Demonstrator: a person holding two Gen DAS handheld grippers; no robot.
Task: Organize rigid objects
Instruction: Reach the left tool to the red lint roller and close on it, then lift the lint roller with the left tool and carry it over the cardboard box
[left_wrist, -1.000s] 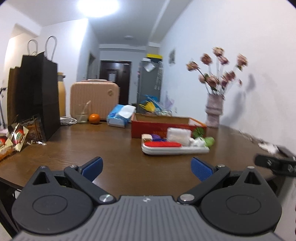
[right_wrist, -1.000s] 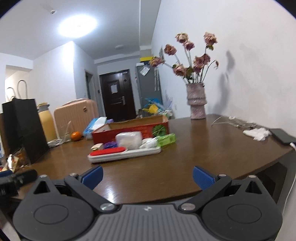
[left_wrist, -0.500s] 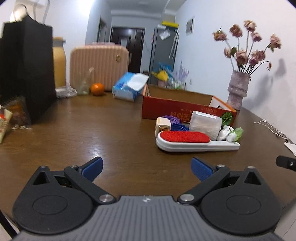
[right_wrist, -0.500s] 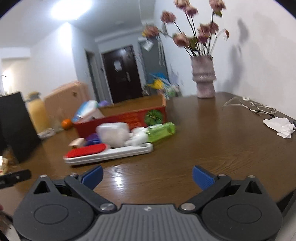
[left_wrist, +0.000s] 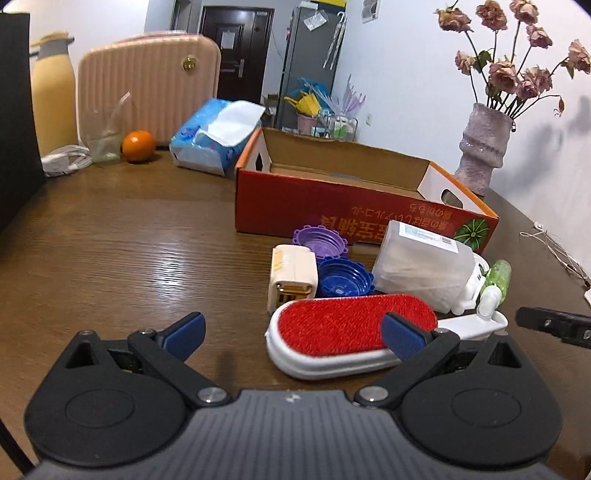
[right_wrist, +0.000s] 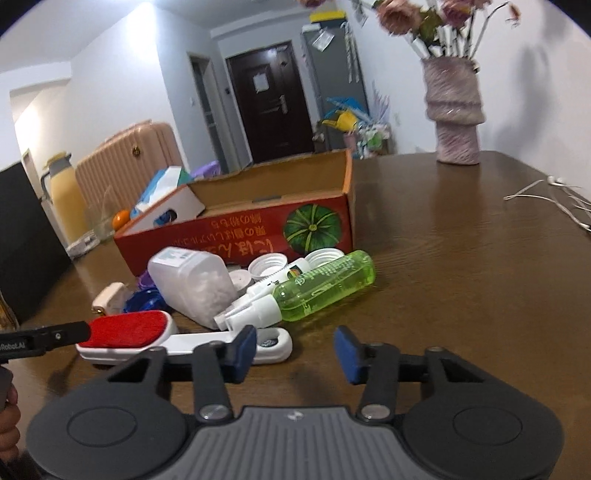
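The right tool (right_wrist: 294, 353) partly hides the lint brush (right_wrist: 125, 329) handle.

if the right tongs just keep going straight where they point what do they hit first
Most likely the green spray bottle, lying on its side just beyond the open right tongs, with bare table between. The white handle of the lint brush sits off their left tip. Depth is hard to judge through the fisheye.

I see my right gripper (right_wrist: 295, 350) open above the brown wooden bench (right_wrist: 461, 280), holding nothing. Its left blue fingertip (right_wrist: 244, 352) is right over the handle of the white brush with the red fuzzy pad (right_wrist: 127, 332). A clear green plastic spray bottle (right_wrist: 325, 284) lies on its side just behind. The open red cardboard box (right_wrist: 240, 236) sits farther back.
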